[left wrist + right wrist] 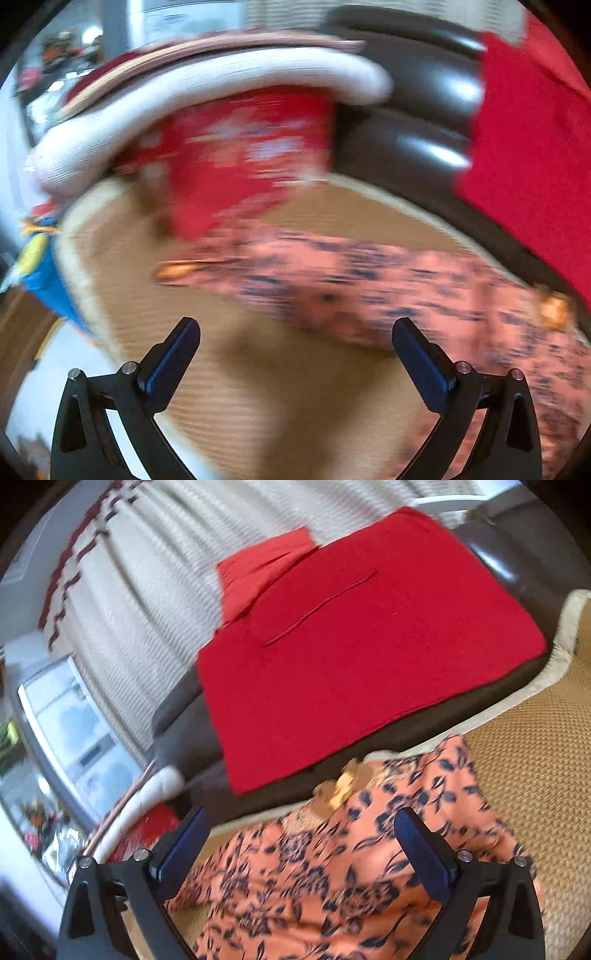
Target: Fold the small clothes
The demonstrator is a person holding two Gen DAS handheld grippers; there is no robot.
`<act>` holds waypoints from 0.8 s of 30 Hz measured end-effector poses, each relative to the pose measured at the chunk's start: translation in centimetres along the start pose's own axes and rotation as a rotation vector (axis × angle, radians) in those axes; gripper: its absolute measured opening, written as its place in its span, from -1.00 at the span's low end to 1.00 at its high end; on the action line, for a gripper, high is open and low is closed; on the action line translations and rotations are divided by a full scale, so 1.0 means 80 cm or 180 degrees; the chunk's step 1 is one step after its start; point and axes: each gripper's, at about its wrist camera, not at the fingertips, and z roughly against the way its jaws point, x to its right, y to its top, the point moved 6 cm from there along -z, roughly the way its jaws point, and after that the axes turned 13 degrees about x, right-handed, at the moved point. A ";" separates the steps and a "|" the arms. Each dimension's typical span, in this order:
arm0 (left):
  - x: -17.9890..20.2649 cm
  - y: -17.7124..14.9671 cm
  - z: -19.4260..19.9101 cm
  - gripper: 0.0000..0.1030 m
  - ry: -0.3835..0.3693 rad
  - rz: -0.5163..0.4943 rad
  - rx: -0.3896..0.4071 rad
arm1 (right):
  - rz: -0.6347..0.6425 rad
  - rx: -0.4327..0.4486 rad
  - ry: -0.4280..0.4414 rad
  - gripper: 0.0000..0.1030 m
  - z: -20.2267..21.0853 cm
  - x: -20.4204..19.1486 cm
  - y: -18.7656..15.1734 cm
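Only one floral garment [332, 867], flat.

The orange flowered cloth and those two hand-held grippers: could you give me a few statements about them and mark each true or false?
1. The orange flowered cloth lies on a tan woven mat. True.
2. The right hand-held gripper is clamped on the cloth. False: its fingers are spread open with nothing pinched.
3. The left hand-held gripper is open. True.
4. The red cloth lies crumpled on the mat. False: it lies flat on the dark sofa.
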 end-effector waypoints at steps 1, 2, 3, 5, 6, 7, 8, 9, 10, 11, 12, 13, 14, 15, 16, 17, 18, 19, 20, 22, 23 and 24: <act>-0.033 -0.002 -0.011 1.00 0.0185 -0.0067 0.0002 | 0.0019 -0.0045 0.0054 0.97 0.002 -0.008 -0.001; -0.053 -0.002 -0.018 1.00 0.0270 -0.0113 0.0025 | 0.0042 -0.0081 0.0094 0.97 0.002 -0.016 -0.013; -0.073 -0.004 -0.024 1.00 0.0347 -0.0155 0.0063 | 0.0077 -0.0119 0.0132 0.97 0.002 -0.023 -0.019; -0.114 -0.004 -0.035 1.00 0.0509 -0.0260 0.0167 | 0.0158 -0.0208 0.0183 0.95 -0.005 -0.036 -0.038; -0.129 -0.003 -0.040 1.00 0.0513 -0.0304 0.0219 | 0.0196 -0.0257 0.0200 0.95 -0.009 -0.041 -0.045; -0.140 -0.002 -0.048 1.00 0.0469 -0.0346 0.0259 | 0.0224 -0.0296 0.0220 0.95 -0.012 -0.046 -0.051; -0.151 -0.002 -0.056 1.00 0.0406 -0.0379 0.0271 | 0.0238 -0.0323 0.0240 0.95 -0.015 -0.049 -0.056; -0.157 -0.003 -0.063 1.00 0.0356 -0.0393 0.0277 | 0.0247 -0.0353 0.0256 0.95 -0.019 -0.052 -0.059; -0.163 -0.002 -0.072 1.00 0.0289 -0.0409 0.0285 | 0.0254 -0.0374 0.0257 0.95 -0.022 -0.054 -0.062; -0.167 -0.002 -0.084 1.00 0.0236 -0.0462 0.0295 | 0.0259 -0.0386 0.0256 0.95 -0.024 -0.055 -0.066; -0.167 -0.003 -0.093 1.00 0.0216 -0.0529 0.0283 | 0.0264 -0.0400 0.0249 0.95 -0.028 -0.056 -0.068; -0.167 -0.003 -0.103 1.00 0.0168 -0.0595 0.0259 | 0.0261 -0.0421 0.0236 0.95 -0.031 -0.056 -0.071; -0.165 -0.003 -0.115 1.00 0.0073 -0.0632 0.0238 | 0.0248 -0.0439 0.0229 0.95 -0.034 -0.055 -0.073; -0.163 -0.004 -0.122 1.00 -0.0019 -0.0645 0.0232 | 0.0231 -0.0453 0.0227 0.95 -0.035 -0.055 -0.075; -0.158 -0.005 -0.128 1.00 -0.0132 -0.0657 0.0222 | 0.0214 -0.0464 0.0225 0.95 -0.037 -0.054 -0.076; -0.153 -0.006 -0.136 1.00 -0.0253 -0.0666 0.0202 | 0.0211 -0.0464 0.0215 0.95 -0.037 -0.054 -0.076; -0.149 -0.008 -0.144 1.00 -0.0363 -0.0656 0.0165 | 0.0217 -0.0461 0.0201 0.95 -0.039 -0.053 -0.077; -0.144 -0.013 -0.153 1.00 -0.0454 -0.0638 0.0118 | 0.0219 -0.0463 0.0190 0.95 -0.040 -0.052 -0.077; -0.140 -0.017 -0.163 1.00 -0.0533 -0.0624 0.0058 | 0.0218 -0.0466 0.0173 0.95 -0.041 -0.051 -0.077; -0.139 -0.018 -0.172 0.95 -0.0598 -0.0585 0.0050 | 0.0206 -0.0480 0.0147 0.95 -0.044 -0.048 -0.079; -0.138 -0.017 -0.174 0.88 -0.0707 -0.0514 0.0049 | 0.0201 -0.0492 0.0135 0.95 -0.046 -0.046 -0.080; -0.138 -0.015 -0.177 0.63 -0.0821 -0.0454 0.0023 | 0.0202 -0.0507 0.0117 0.95 -0.048 -0.044 -0.082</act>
